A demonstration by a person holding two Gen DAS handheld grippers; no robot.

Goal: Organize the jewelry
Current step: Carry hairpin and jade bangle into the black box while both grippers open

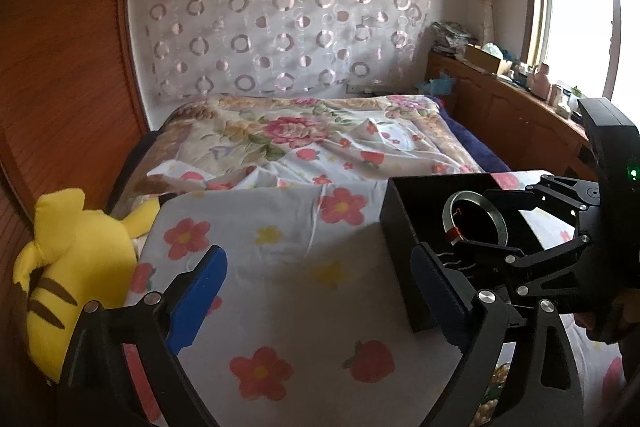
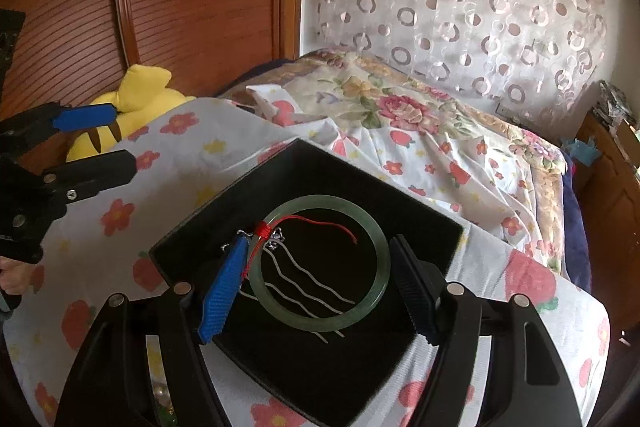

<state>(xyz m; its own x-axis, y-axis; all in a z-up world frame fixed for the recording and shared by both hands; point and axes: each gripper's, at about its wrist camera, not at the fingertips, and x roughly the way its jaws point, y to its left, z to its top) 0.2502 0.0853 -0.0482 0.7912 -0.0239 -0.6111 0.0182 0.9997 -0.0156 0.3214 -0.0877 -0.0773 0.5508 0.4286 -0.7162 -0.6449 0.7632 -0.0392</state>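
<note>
A black open box [image 2: 424,223] sits on a flower-print board. Inside lies a pale green jade bangle [image 2: 380,259] with a red cord [image 2: 264,229], over silver wavy hairpins [image 2: 320,287]. My right gripper [image 2: 320,287] hovers over the box, open, its blue fingers [image 2: 224,287] on either side of the bangle, not pinching it. The box [image 1: 400,227] and bangle [image 1: 496,219] also show in the left wrist view with the right gripper [image 1: 472,223] over them. My left gripper [image 1: 320,295] is open and empty over the cloth left of the box; it also shows in the right wrist view [image 2: 96,139].
A yellow plush toy [image 1: 72,259] lies at the left edge against the wooden wardrobe [image 1: 60,67]. A bed with a floral quilt [image 1: 304,143] stretches behind the board. A wooden cabinet [image 1: 520,107] with clutter stands under the window at right.
</note>
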